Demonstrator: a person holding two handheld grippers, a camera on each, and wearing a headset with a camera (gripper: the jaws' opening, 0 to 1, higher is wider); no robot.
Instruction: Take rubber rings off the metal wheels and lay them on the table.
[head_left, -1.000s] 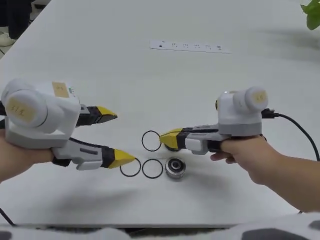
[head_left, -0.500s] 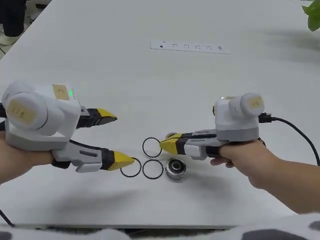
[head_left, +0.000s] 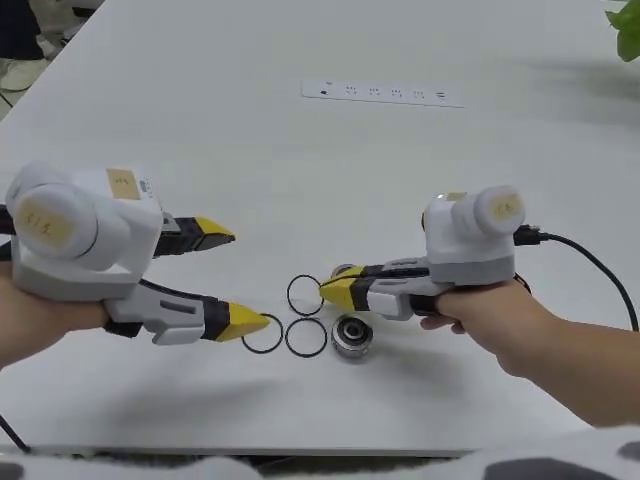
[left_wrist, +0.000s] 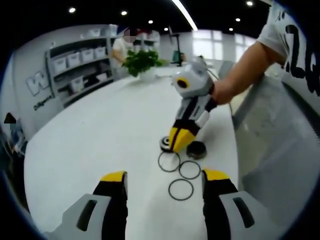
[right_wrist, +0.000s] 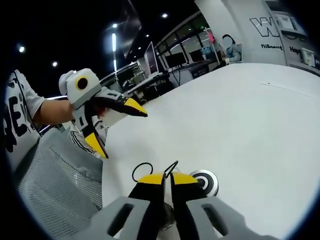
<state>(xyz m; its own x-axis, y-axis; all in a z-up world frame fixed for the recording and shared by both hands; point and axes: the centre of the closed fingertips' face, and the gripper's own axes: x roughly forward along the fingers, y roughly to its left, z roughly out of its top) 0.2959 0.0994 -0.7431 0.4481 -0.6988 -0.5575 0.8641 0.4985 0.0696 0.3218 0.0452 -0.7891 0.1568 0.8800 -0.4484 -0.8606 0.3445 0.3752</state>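
While 1 rubber ring (head_left: 262, 352) and a 2nd ring (head_left: 306, 356) lay flat side by side at the lower centre of the head view, a 3rd ring (head_left: 289, 296) sat just above them. Its right edge met the yellow tips of the right gripper (head_left: 330, 291). Those jaws were closed together and, judging by the thin black loop at their tips in the right gripper view, pinched that ring's edge. A metal wheel (head_left: 351, 335) stood just right of the 2nd ring, below the right gripper. A 2nd wheel (left_wrist: 163, 144) peeked from behind its tips. Whether either wheel carried more rings was too small to tell.

At lower left the left gripper (head_left: 240, 278) hovered with its jaws spread wide and nothing between them, its lower tip beside the 1st ring.

By my reading, the step in hand was laying the 3rd ring down. The next move would call for releasing it flat, then going to a wheel for any ring left.

No tray or box was in use; the rings lay straight on the white table (head_left: 300, 180), well below a power strip (head_left: 380, 93).
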